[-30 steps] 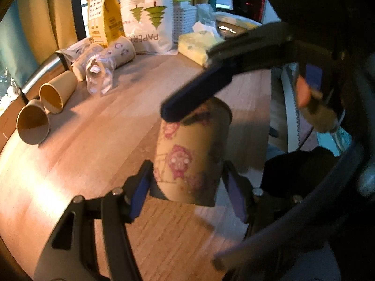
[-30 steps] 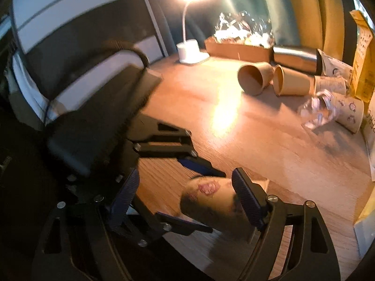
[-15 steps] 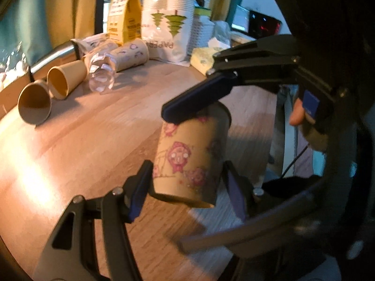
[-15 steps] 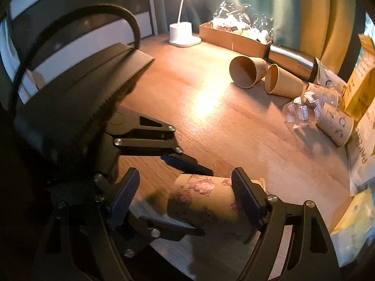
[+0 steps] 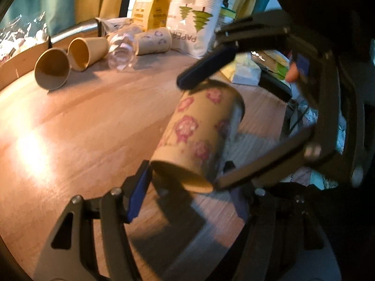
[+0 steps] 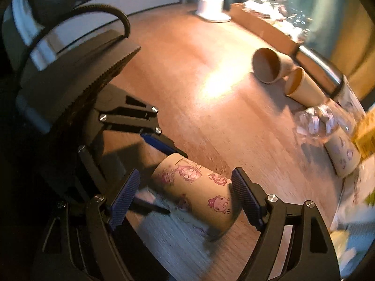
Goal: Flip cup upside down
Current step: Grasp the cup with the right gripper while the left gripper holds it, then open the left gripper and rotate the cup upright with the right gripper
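Observation:
A paper cup with pink cartoon prints [image 5: 199, 135] is held tilted above the wooden table [image 5: 70, 128], its base end toward the left wrist camera. My left gripper [image 5: 185, 182] is shut on the cup's base end. My right gripper [image 6: 185, 196] is wide open around the cup [image 6: 199, 194]; its right pad touches or nearly touches the cup's wide end, the left pad stands apart. In the left wrist view one right fingertip [image 5: 206, 68] lies over the cup's far rim.
Two brown cups [image 5: 68, 63] lie on their sides at the back, with a clear plastic cup [image 5: 121, 51] and a printed cup [image 5: 152, 41]. A paper cup bag [image 5: 194, 30] and yellow carton [image 5: 152, 2] stand behind. A lamp base [image 6: 211, 9] and cardboard tray [image 6: 264, 25] sit far off.
The cup has tipped further over, its base end now swinging toward the left wrist camera. Both grippers have moved with it; the right gripper stays open around it.

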### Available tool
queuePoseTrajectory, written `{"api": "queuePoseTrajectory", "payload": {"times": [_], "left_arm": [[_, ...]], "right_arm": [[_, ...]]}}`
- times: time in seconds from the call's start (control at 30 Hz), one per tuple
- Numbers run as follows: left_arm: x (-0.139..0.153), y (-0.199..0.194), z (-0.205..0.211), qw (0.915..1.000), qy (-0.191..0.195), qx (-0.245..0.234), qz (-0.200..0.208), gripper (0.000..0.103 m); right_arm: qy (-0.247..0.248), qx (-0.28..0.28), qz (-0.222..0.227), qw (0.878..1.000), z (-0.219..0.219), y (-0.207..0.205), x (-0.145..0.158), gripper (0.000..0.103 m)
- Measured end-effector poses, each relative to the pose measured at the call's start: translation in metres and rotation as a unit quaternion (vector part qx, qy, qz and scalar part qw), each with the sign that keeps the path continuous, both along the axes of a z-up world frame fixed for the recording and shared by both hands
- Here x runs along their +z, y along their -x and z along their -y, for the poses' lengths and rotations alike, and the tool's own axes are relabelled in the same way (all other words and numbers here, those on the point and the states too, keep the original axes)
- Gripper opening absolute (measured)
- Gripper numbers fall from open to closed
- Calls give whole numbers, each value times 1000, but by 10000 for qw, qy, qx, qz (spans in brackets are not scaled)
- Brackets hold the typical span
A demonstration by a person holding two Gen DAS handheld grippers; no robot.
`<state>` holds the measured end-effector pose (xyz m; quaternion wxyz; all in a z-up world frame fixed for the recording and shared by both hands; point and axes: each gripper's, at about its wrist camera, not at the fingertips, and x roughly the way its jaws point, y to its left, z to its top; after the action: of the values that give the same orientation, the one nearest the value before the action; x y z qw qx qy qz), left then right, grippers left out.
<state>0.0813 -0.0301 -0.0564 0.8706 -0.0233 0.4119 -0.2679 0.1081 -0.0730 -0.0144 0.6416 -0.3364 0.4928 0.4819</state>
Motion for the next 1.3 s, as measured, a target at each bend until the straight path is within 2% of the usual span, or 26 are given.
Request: {"api": "queuePoseTrajectory", "payload": {"times": [0.17, 0.33, 0.4, 0.6, 0.7, 1.03, 1.17, 1.3], "left_arm": [[-1, 9, -7, 9999, 105, 30, 18, 65], [-3, 17, -20, 9995, 284, 124, 46, 64], [-3, 21, -24, 9993, 330, 179, 68, 65], [2, 34, -32, 9986, 455, 134, 243, 65], [1, 38, -37, 9987, 413, 148, 257, 65], [6, 45, -44, 9975, 604, 114, 344, 65], [5, 46, -45, 9978, 572, 172, 296, 65], [9, 45, -49, 9969, 632, 327, 340, 65]], "right_arm": [[488, 521, -59, 9974, -11, -4, -4, 83], [1191, 1147, -25, 9862, -27, 4, -24, 83], [1262, 1242, -5, 9842, -33, 5, -27, 83], [1828, 1734, 146, 9676, -44, 15, -41, 66], [1963, 1826, 129, 9633, -46, 19, -48, 64], [2100, 1895, -21, 9592, -57, 12, -58, 61], [1882, 1659, 12, 9680, -54, 6, -51, 61], [1448, 1225, 172, 9817, -39, -4, -37, 61]]}}
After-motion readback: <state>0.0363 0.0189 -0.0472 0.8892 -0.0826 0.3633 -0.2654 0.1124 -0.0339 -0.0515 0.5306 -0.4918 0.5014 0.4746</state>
